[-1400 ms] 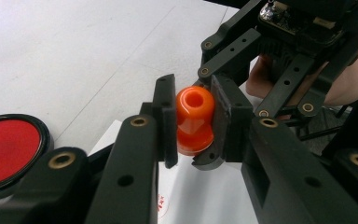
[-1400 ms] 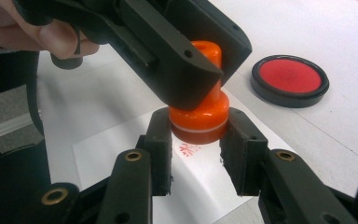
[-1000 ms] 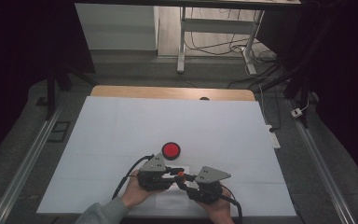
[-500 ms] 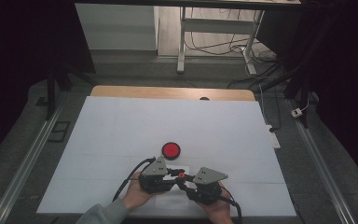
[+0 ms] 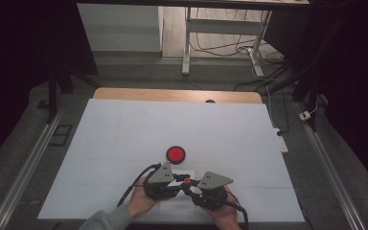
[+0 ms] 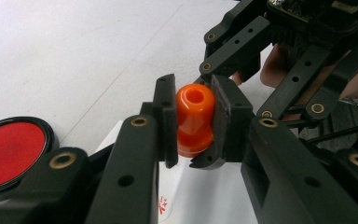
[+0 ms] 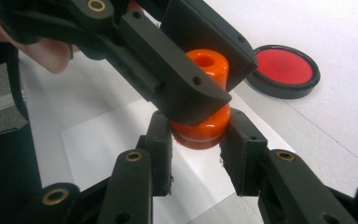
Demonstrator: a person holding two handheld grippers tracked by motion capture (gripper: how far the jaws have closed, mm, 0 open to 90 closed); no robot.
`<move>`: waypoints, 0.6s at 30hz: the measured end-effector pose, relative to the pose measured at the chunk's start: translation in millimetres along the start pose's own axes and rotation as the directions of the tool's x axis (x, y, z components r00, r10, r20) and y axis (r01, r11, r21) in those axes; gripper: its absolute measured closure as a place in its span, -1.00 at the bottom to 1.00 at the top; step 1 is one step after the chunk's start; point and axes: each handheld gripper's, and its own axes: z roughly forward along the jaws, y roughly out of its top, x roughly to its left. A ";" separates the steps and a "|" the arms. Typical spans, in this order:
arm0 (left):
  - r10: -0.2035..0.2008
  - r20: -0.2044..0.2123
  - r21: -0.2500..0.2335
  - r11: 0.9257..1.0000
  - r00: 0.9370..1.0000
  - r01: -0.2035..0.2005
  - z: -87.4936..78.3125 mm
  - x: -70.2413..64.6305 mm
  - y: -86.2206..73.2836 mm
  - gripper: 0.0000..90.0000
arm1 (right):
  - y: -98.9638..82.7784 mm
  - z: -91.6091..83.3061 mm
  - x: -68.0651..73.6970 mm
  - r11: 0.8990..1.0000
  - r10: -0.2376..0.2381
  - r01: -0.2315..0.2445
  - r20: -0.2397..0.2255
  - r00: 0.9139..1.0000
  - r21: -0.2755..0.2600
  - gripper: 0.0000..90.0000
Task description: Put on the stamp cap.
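A small orange spool-shaped stamp (image 5: pixel 187 180) with a hole in its top is held between both grippers near the table's front edge. My left gripper (image 6: pixel 193 122) is shut on its upper part (image 6: pixel 195 100). My right gripper (image 7: pixel 200 137) is shut on its wider lower part (image 7: pixel 200 133), from the opposite side. In the high view the left gripper (image 5: pixel 182 180) and right gripper (image 5: pixel 190 185) meet tip to tip, each in a hand. A round red ink pad (image 5: pixel 176 154) in a black case lies just beyond them, seen too as the ink pad (image 6: pixel 9 151) and the ink pad (image 7: pixel 284 67).
A small white paper sheet (image 7: pixel 102 140) lies under the stamp on the white table cover (image 5: pixel 124 134). A bare wooden strip (image 5: pixel 172 95) runs along the far edge. A power strip (image 5: pixel 281 143) sits by the right edge, and metal rails (image 5: pixel 28 163) flank the table.
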 end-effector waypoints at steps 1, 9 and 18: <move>-0.005 0.001 -0.005 1.000 1.000 0.005 -0.4 0.7 0.5 0.62 | 0.0 0.1 -0.5 1.000 0.003 -0.003 -0.003 1.000 -0.005 0.44; 0.001 0.002 -0.018 1.000 1.000 -0.001 -1.0 1.4 1.3 0.62 | -1.8 -0.7 -3.3 0.999 0.020 -0.020 -0.013 1.000 -0.027 0.42; -0.004 0.009 -0.036 0.999 1.000 0.004 -2.8 2.8 2.0 0.62 | -2.4 -1.6 -4.9 0.999 0.028 -0.028 -0.005 1.000 -0.039 0.32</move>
